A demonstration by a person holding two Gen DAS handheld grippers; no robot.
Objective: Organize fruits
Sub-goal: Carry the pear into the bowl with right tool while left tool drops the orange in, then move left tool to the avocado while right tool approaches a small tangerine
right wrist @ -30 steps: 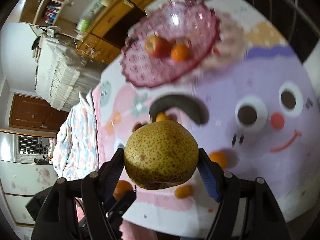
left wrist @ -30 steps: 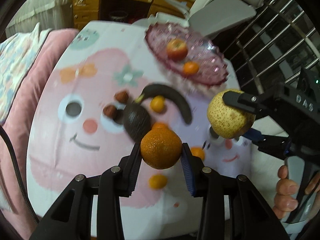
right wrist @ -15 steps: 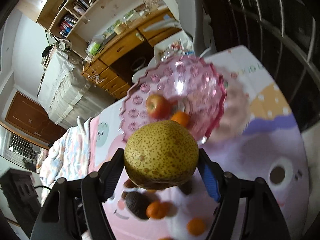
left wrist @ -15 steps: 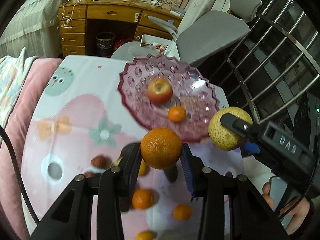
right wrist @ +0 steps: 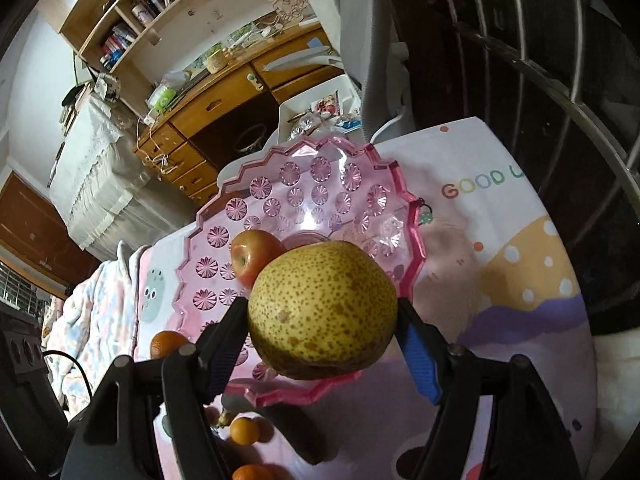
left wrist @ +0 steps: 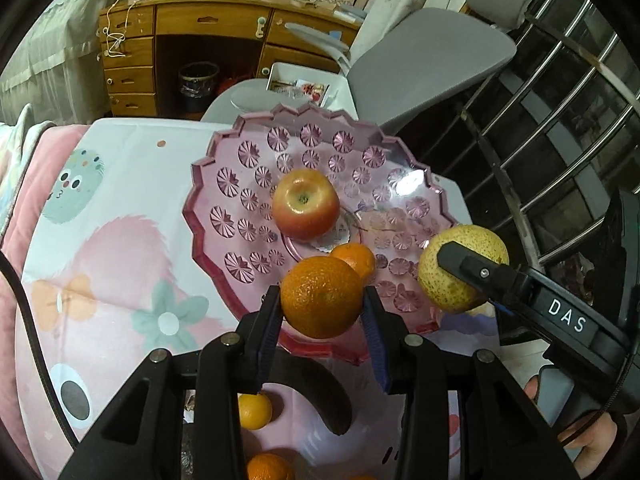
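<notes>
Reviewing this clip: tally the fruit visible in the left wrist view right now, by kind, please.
Apples: 1, the apple in the pink dish.
Pears: 1, the pear in the right gripper.
Oranges and tangerines: 4.
Bananas: 1, dark.
Total: 7.
</notes>
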